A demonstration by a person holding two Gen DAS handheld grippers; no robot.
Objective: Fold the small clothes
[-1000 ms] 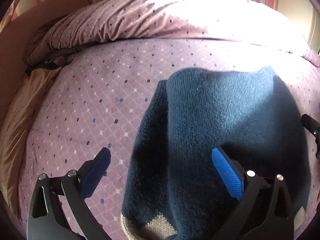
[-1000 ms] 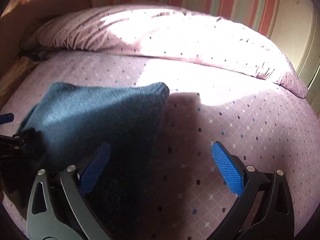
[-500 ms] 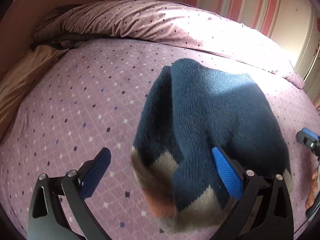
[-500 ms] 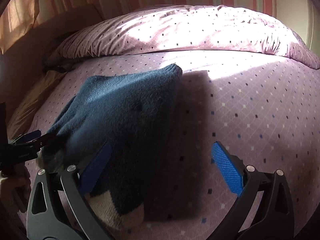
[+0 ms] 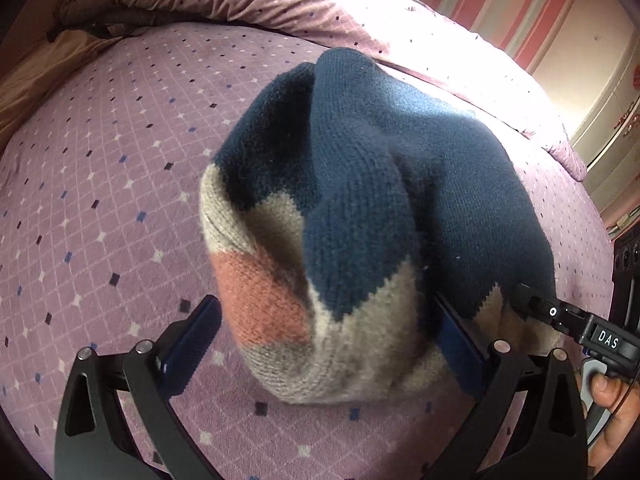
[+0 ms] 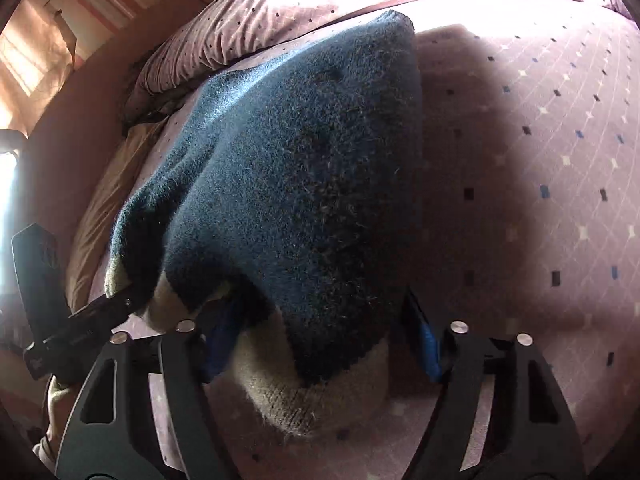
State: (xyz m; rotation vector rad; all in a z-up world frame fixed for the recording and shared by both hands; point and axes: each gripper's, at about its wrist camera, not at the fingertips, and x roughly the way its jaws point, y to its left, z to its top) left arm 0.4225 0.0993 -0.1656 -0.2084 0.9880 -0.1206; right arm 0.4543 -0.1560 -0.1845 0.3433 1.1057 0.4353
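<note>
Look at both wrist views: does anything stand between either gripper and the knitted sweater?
Nothing visible does. The sweater's hem already lies between the left gripper's open fingers, and between those of the right gripper, whose jaws have just been closing. Around it lies only the bedspread.

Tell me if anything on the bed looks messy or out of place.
The sweater lies bunched up on the bedspread, its striped hem rolled under in a lump rather than flat. The quilt behind it is rumpled. No damage or spill shows.
</note>
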